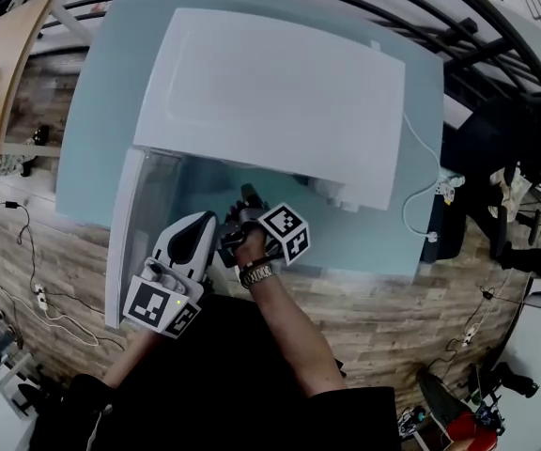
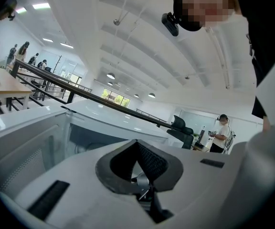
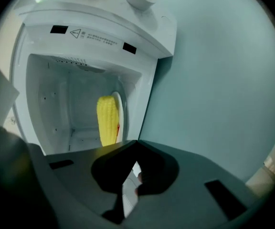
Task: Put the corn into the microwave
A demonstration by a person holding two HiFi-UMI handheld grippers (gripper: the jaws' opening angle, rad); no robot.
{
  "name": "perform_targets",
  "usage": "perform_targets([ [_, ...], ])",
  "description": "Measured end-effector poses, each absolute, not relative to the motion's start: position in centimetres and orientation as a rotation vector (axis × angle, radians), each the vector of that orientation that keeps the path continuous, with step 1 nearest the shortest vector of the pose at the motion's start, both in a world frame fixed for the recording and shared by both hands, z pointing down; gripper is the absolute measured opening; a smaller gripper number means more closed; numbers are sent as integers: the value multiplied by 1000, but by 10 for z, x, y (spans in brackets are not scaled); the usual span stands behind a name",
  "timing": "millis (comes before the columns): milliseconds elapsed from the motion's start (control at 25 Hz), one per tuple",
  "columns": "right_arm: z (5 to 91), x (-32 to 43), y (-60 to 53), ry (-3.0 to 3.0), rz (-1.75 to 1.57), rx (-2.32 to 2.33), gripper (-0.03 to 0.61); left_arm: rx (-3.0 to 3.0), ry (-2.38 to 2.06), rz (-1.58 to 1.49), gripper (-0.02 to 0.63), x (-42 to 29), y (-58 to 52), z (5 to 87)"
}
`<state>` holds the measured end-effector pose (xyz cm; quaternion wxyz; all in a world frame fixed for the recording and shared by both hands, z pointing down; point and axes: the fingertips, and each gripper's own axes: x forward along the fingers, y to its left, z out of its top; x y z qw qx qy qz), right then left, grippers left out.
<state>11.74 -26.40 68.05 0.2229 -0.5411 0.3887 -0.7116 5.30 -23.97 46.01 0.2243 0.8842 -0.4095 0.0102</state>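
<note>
Two tools, both pinched together on nothing: the white plastic left tool (image 2: 137, 144) and the dark right tool (image 3: 137, 144), wedge-shaped tips meeting. Past the right one, the bumpy yellow corn cob (image 3: 107, 119) sits inside the open, boxy, glossy white microwave (image 3: 94, 30), which stands on the smooth pale-teal counter (image 3: 214, 80).

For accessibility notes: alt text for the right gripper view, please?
A yellow corn cob sits inside the open white microwave, which stands on a pale blue table. The right gripper is in front, jaws shut and empty.
</note>
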Motion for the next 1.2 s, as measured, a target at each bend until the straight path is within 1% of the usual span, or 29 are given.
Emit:
perform_targets([
  [640,642,126,-204,1349,-1903,-1427,9,2440,-1243,4,2,56,-177,450],
  [1200,556,140,-156,1801,-1678,-1430,9,2445,-1289,5,2,57,-136,449],
])
